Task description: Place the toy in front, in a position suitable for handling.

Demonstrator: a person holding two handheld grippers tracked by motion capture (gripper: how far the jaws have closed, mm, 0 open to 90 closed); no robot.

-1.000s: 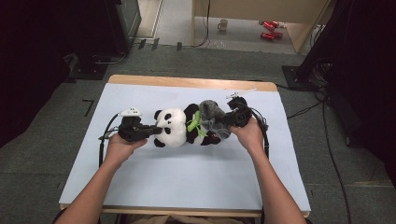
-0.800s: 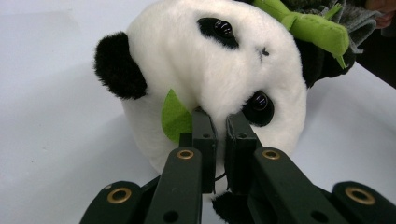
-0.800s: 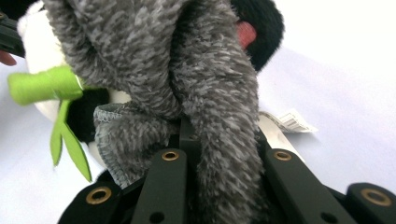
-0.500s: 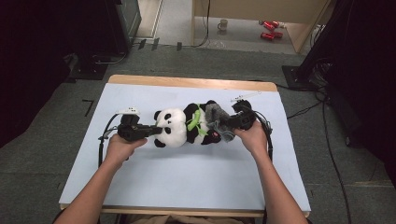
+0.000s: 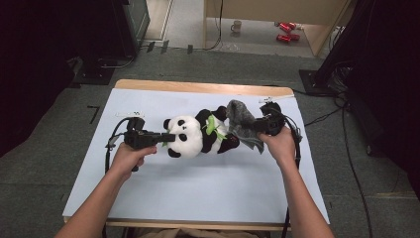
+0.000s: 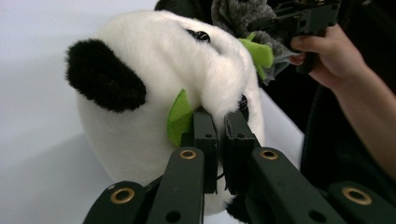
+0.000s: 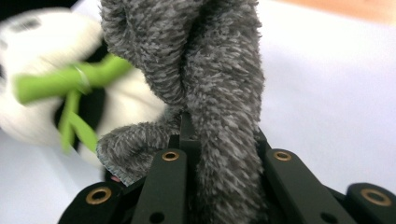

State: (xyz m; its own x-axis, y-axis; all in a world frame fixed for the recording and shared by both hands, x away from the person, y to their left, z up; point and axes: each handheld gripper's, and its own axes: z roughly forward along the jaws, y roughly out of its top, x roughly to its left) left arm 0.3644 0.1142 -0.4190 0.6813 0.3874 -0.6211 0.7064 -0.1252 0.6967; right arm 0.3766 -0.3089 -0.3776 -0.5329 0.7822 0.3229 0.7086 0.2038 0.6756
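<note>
The panda (image 5: 190, 136) is pinched at its head by the left gripper (image 6: 219, 123) while grey cloth (image 5: 242, 124) is clamped in the right gripper (image 7: 187, 135); next, the cloth probably needs drawing over the toy.

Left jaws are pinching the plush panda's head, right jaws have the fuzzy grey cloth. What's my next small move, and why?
Probably draw the right gripper a little further toward the panda's feet end, easing the fuzzy grey cloth off. The cloth is bunched at the black-and-white plush panda's lower body and clamped in the right jaws, while the left gripper is shut on the head fur, anchoring the toy on the white table cover.
</note>
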